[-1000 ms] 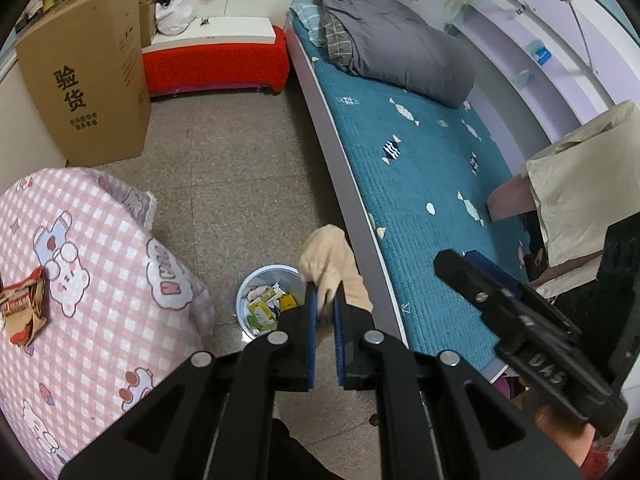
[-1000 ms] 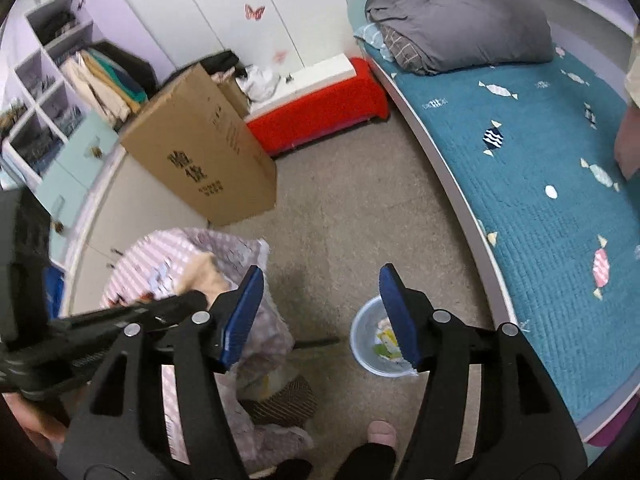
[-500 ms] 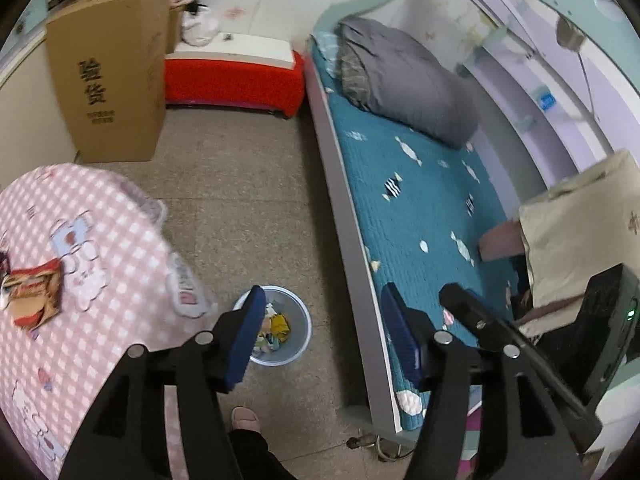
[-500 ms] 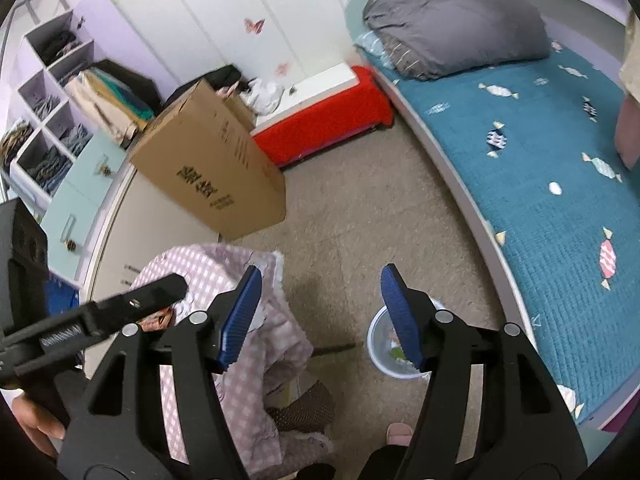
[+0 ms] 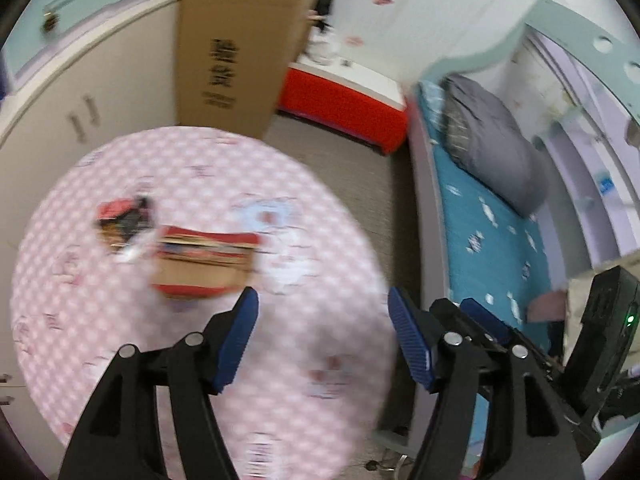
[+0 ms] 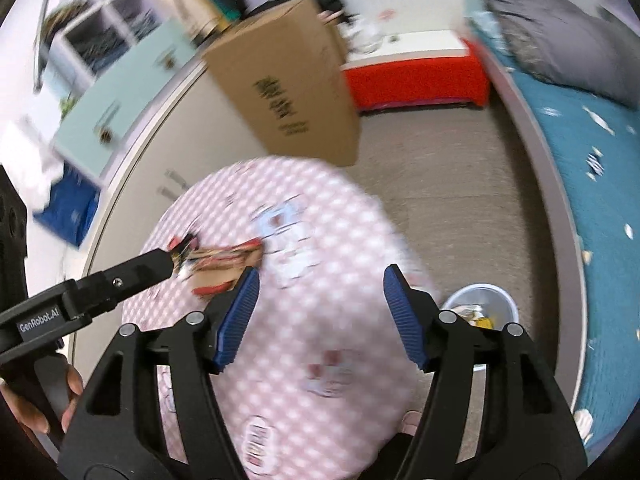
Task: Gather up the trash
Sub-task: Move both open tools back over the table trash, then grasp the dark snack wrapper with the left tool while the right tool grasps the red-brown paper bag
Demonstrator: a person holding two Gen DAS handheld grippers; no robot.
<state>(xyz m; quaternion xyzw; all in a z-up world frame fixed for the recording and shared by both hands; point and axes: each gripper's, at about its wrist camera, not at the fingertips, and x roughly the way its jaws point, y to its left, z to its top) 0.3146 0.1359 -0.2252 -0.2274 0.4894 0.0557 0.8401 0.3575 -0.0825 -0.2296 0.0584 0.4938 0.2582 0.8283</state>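
A torn red-and-brown cardboard wrapper (image 5: pixel 204 266) and a smaller dark red wrapper (image 5: pixel 120 220) lie on the round table with a pink checked cloth (image 5: pixel 280 360). My left gripper (image 5: pixel 324 340) is open and empty above the table, just right of the cardboard wrapper. In the right wrist view the left gripper's arm reaches in from the left, its tip at the wrappers (image 6: pixel 224 262). My right gripper (image 6: pixel 318 316) is open and empty over the cloth (image 6: pixel 320 340). A small blue trash bin (image 6: pixel 480 312) with scraps stands on the floor to the table's right.
A tall cardboard box (image 5: pixel 236 52) stands behind the table against a cream cupboard (image 5: pixel 80 92). A red bench (image 5: pixel 348 108) lies at the back. A bed with a teal cover (image 5: pixel 492 240) and a grey duvet runs along the right.
The left gripper opened and dropped the beige scrap at the bin, then swung left over the table. The right gripper also swung toward the table. Both views are motion-blurred now.
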